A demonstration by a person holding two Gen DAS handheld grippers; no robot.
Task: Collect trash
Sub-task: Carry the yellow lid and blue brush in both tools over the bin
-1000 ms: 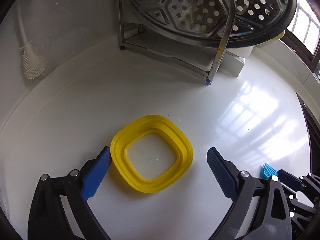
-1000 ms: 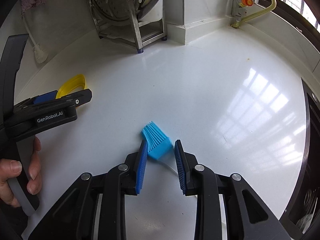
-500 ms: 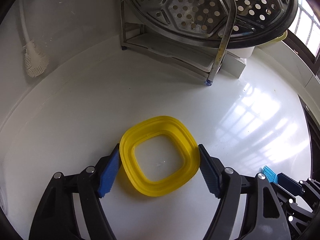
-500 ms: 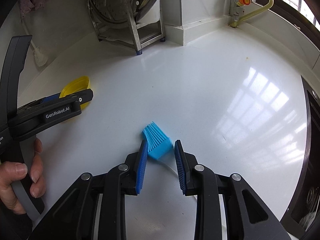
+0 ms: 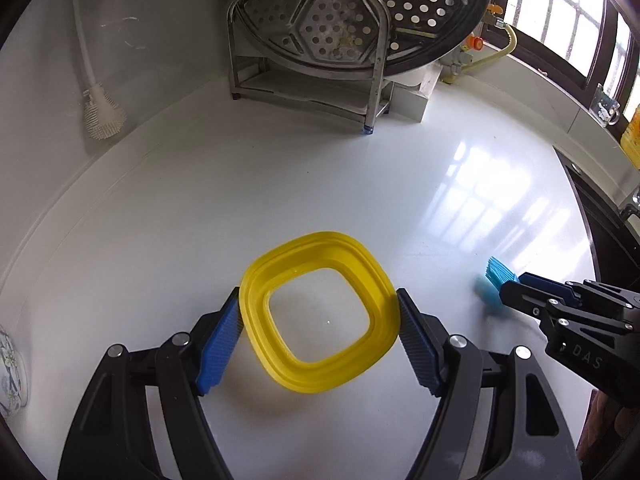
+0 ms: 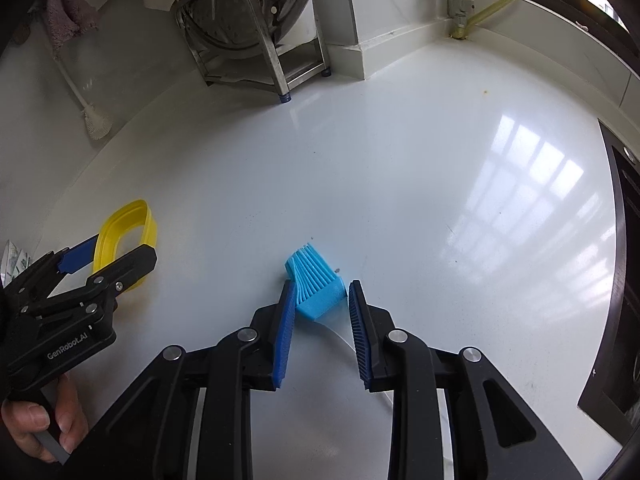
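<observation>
While we look down along the left gripper [image 5: 320, 332], we see its two blue pads pressed against opposite outer edges of a yellow square ring [image 5: 320, 316], a soft frame with rounded corners and an open middle through which the white bench [image 5: 280, 184] shows. That ring appears lifted a little off the bench, with a faint shadow below it, so we read this gripper as clenched on it. From the right wrist view the same ring [image 6: 124, 236] shows at the far left between the left gripper's black arms, and a hand [image 6: 44, 428] grips the handle underneath.

Our right gripper [image 6: 320, 304] stands over a blue silicone brush head [image 6: 316, 284] with its ribbed bristles fanned away from us. Both pads sit at the sides of the brush head's solid base (the left pad looks in contact, and whether the right one touches we cannot tell), so we cannot say whether it is grasped. A pale, clear handle runs back from the head between the fingers.

Behind, a steel rack [image 5: 308, 60] holds perforated steamer plates [image 5: 332, 28] near the wall, a white bottle brush [image 5: 100, 112] hangs at the left, and a yellow gas hose [image 6: 496, 4] meets the corner by the window.
</observation>
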